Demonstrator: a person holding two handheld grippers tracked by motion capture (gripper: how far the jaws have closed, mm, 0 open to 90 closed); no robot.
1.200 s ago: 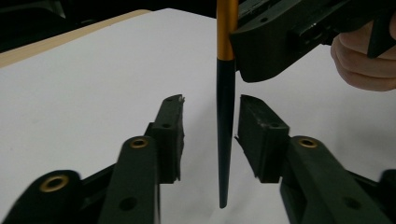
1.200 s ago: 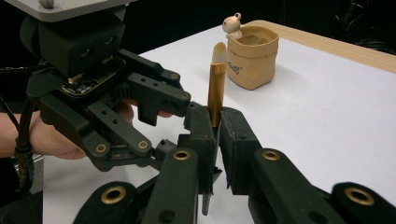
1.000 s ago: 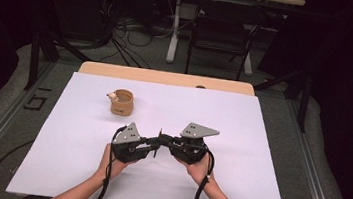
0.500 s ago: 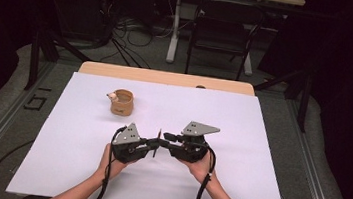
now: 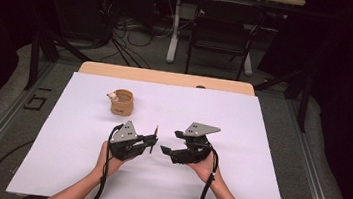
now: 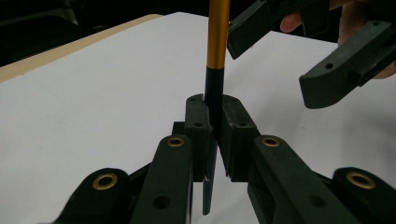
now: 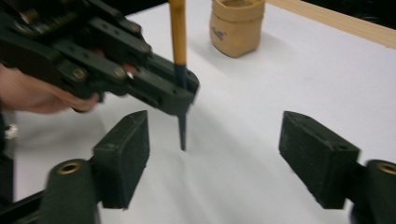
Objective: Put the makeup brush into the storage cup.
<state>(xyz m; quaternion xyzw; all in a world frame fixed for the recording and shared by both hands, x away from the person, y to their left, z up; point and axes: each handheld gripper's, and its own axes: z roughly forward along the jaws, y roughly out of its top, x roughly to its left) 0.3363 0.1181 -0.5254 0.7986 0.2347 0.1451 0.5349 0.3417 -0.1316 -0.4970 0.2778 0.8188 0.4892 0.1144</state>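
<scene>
The table [image 5: 260,139] carried a small tan pouch [image 5: 123,102] well behind both hands. The left hand-held gripper [image 5: 152,141] was clamped tight on an upright pencil [image 6: 217,42]. The right hand-held gripper [image 5: 168,143] had just been opening, nothing between its jaws. With a single narrow grip, the pencil might pivot or slip.

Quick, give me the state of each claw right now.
Left claw: shut on the pencil, held upright.
Right claw: open, holding nothing; its jaws have just been opening, beside the pencil.
</scene>
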